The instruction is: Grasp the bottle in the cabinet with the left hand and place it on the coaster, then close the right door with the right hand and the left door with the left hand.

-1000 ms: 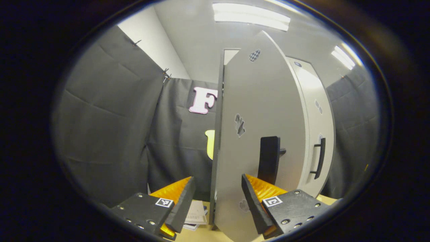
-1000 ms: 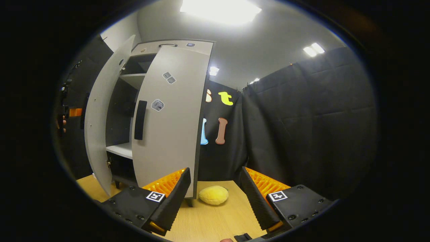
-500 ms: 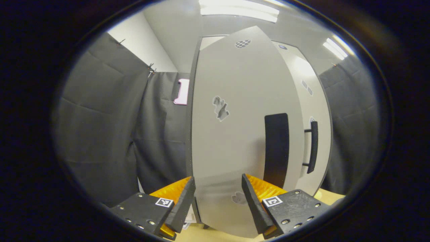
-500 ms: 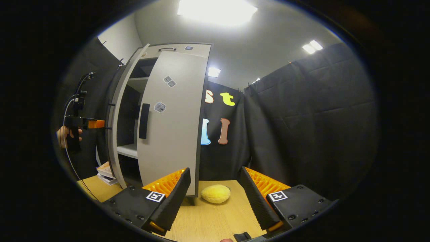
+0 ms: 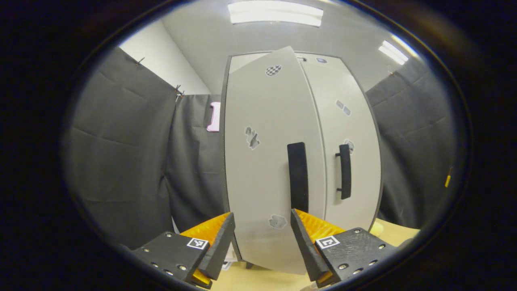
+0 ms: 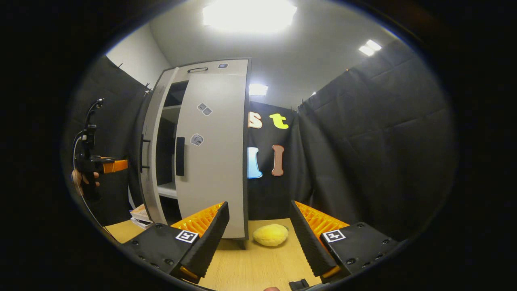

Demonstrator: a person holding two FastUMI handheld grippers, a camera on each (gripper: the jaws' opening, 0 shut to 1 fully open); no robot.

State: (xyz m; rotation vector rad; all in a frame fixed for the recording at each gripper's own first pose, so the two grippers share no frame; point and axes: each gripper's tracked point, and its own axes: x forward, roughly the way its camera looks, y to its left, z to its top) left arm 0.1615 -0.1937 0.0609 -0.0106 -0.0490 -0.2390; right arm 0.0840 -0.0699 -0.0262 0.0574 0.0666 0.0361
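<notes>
The grey cabinet (image 5: 355,101) stands straight ahead in the left gripper view. Its left door (image 5: 262,161), with a black handle (image 5: 297,178), is nearly shut and stands slightly proud of the right door (image 5: 351,133), which lies flush. My left gripper (image 5: 261,238) is open, close in front of the left door's lower part; I cannot tell if it touches. In the right gripper view the left door (image 6: 153,141) stands ajar, with shelves showing in the gap. A hand holds the left gripper (image 6: 121,165) beside it. My right gripper (image 6: 258,238) is open over the wooden table (image 6: 250,266).
A yellow soft lump (image 6: 270,235) lies on the table just right of the cabinet's front corner. A stack of books (image 6: 139,212) sits on the table at the cabinet's left foot. Black cloth walls close in the booth on all sides.
The left door has swung from wide open to almost shut, with the left gripper following it round. The right gripper has drawn back a little from the cabinet.
</notes>
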